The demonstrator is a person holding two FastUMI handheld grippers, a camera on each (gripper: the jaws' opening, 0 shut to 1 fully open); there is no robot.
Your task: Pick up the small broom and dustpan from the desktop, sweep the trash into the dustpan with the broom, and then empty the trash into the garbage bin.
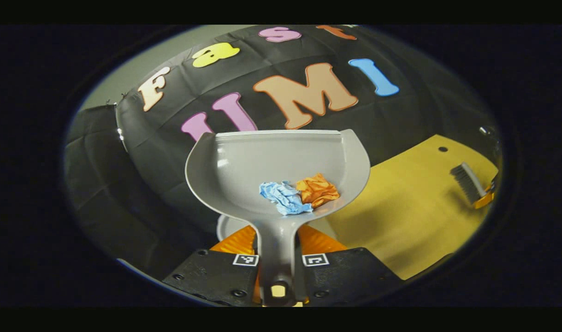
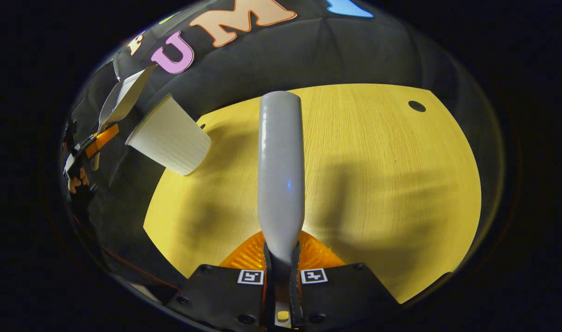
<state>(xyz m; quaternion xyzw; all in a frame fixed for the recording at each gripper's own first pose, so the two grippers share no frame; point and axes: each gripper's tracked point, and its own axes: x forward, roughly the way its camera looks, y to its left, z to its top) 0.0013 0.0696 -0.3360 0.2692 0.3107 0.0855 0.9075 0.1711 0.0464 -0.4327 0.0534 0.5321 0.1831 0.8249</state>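
Tabletop (image 2: 377, 184) of pale yellow wood grain takes up most of the right gripper view, with a small dark round hole (image 2: 417, 106) near its far right corner and soft shadows lying across the boards. Black cloth (image 2: 345, 50) hangs behind it as the booth's wall and drops down along the table's left edge.

The right gripper (image 2: 281, 265) has its jaws nearly closed, both fingers pressing on the narrow end of the grey plastic broom handle (image 2: 281, 166), which runs straight ahead above the table. In the left gripper view the broom's dark bristle head (image 1: 466, 183) shows at the far right, above the yellow surface.

A white ribbed paper-cup-shaped garbage bin (image 2: 170, 136) appears at the table's left edge in the right gripper view, its mouth turned up and left; whether it rests on the table or beside it cannot be told.

The left gripper (image 1: 278, 263) is closed tight on the stem of the grey plastic dustpan (image 1: 244, 161), held up off the table in front of the black cloth. In the pan's hollow, near the handle, lie a crumpled blue paper ball (image 1: 283, 197) and a crumpled orange paper ball (image 1: 317, 189), touching each other. In the right gripper view the same dustpan appears far left, edge-on, above the bin's rim.
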